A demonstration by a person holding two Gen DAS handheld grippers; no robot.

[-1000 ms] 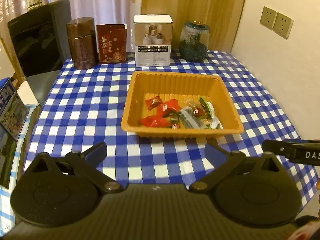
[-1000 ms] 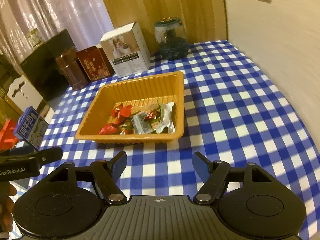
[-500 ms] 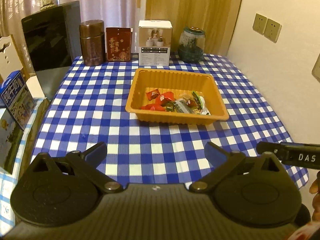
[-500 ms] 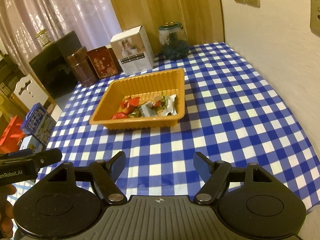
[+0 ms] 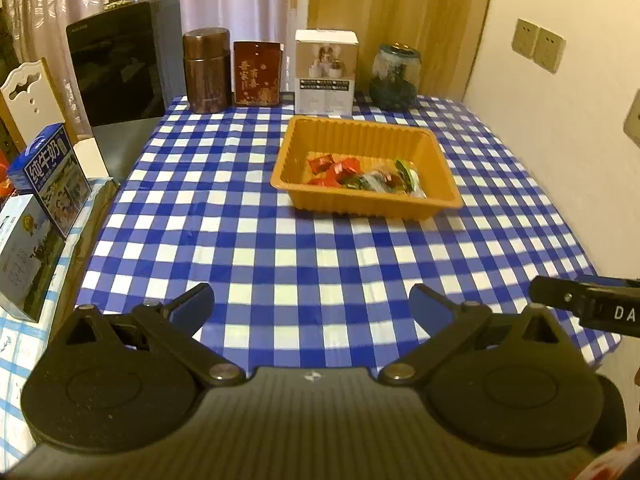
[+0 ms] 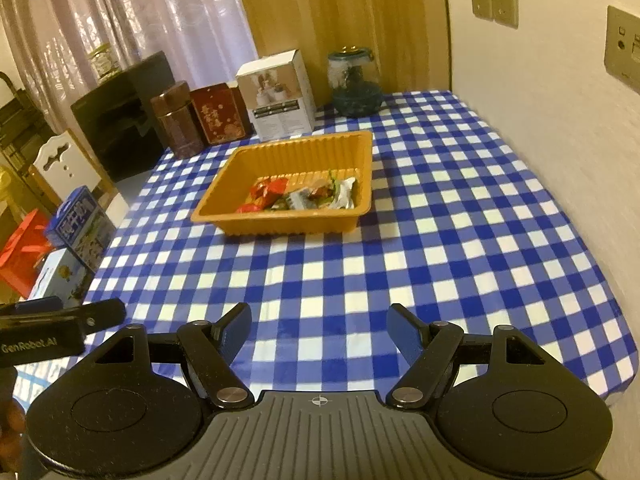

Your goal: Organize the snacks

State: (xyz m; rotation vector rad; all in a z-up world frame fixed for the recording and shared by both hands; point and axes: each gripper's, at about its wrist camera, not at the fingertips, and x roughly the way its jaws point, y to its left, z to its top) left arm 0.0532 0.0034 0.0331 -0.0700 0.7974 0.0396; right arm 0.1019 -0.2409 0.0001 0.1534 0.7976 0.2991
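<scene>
Both grippers have drawn back toward the near edge of the table (image 5: 304, 248) since a second ago, so the orange tray (image 5: 434, 152) now looks smaller and farther off. Left gripper (image 5: 311, 304) hangs with its fingers spread wide and nothing between them; right gripper (image 6: 318, 326) is likewise spread and empty, each over the blue checked cloth near the table's near edge. Well beyond them the tray sits toward the far middle, with the wrapped snacks (image 5: 362, 174) piled along its near side. Behind it, along the far edge, stand a brown canister (image 5: 207, 70), a red tin (image 5: 257, 73), a white box (image 5: 326, 72) and a glass jar (image 5: 395, 76).
</scene>
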